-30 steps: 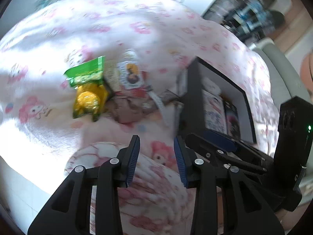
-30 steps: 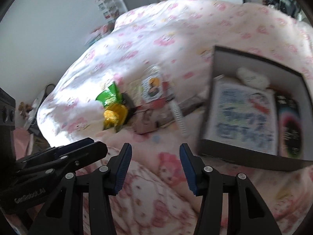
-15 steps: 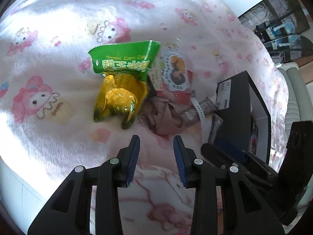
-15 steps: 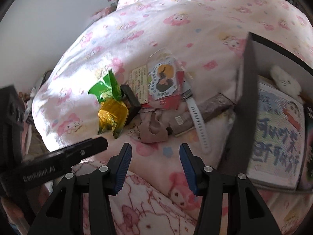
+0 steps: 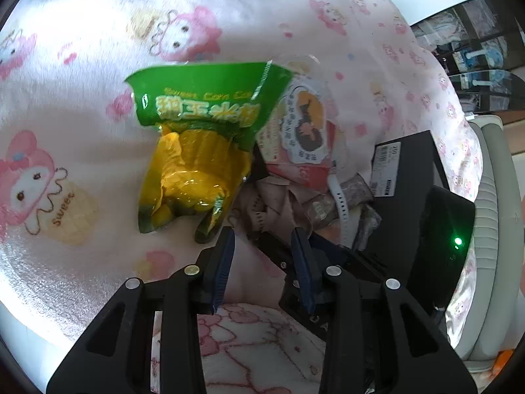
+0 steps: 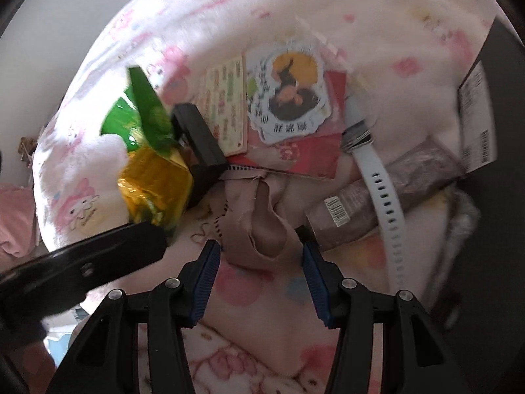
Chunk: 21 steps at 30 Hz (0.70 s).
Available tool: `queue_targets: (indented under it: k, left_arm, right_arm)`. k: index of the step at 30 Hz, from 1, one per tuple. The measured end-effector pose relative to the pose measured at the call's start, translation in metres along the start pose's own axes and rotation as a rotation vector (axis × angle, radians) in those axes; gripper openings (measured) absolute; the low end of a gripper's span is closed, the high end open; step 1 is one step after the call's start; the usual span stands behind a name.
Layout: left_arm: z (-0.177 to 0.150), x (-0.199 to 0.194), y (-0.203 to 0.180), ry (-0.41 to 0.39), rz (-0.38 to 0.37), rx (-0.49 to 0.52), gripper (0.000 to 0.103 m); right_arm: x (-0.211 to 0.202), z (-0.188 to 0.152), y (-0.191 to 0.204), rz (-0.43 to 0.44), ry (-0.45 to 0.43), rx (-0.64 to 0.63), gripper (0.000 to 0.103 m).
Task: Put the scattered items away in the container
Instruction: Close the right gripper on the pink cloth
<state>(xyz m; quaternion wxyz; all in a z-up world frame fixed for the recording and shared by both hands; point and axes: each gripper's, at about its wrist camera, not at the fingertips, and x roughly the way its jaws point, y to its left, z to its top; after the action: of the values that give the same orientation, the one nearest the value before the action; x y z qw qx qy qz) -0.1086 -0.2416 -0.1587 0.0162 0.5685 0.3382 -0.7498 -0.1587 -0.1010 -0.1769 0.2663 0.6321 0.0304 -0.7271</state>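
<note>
A pile of small items lies on the pink cartoon-print bedspread [image 5: 82, 49]. A green and yellow snack bag [image 5: 197, 151] lies at its left, also in the right wrist view [image 6: 154, 180]. A round sticker card [image 6: 288, 95], a red packet [image 6: 311, 151], a white watch strap [image 6: 380, 190], a brown wrapper [image 6: 387, 193], a black block [image 6: 200, 144] and a beige cloth [image 6: 262, 216] lie beside it. The black box [image 5: 410, 170] stands at the right. My left gripper [image 5: 262, 246] is open just short of the bag's lower edge. My right gripper [image 6: 259, 256] is open at the beige cloth.
The left gripper's black finger [image 6: 82, 262] crosses the lower left of the right wrist view. The right gripper's body [image 5: 443, 246] with a green light sits right of the pile. A white chair or sofa edge [image 5: 492, 229] and dark shelves [image 5: 475, 49] lie beyond the bed.
Both grippers have moved in close to the pile. The box has slid to the right edge of both views. Both stay open.
</note>
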Motion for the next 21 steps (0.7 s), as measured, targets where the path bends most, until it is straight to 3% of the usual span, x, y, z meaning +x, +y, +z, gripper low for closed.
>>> queue_targets:
  k: [1,2,5,11,21]
  left_arm:
    - [0.0,0.003,0.002,0.007,0.001,-0.004,0.035]
    - [0.0,0.006,0.003,0.012,0.001,-0.009,0.035]
    - [-0.003,0.01,0.004,0.016,0.001,-0.019,0.035]
    - [-0.007,0.004,-0.002,-0.002,-0.029,-0.025,0.035]
    - [-0.025,-0.007,-0.031,-0.005,-0.052,0.055,0.036]
  right_arm:
    - [0.004,0.0,-0.001,0.006,0.009,0.005,0.039]
    - [0.007,0.001,-0.004,0.019,0.016,0.014,0.02]
    - [0.001,0.001,-0.011,0.082,-0.015,0.033,0.01]
    - [-0.04,-0.009,-0.009,0.126,-0.131,0.011,0.008]
    - [-0.117,-0.059,-0.035,0.182,-0.277,0.057,0.008]
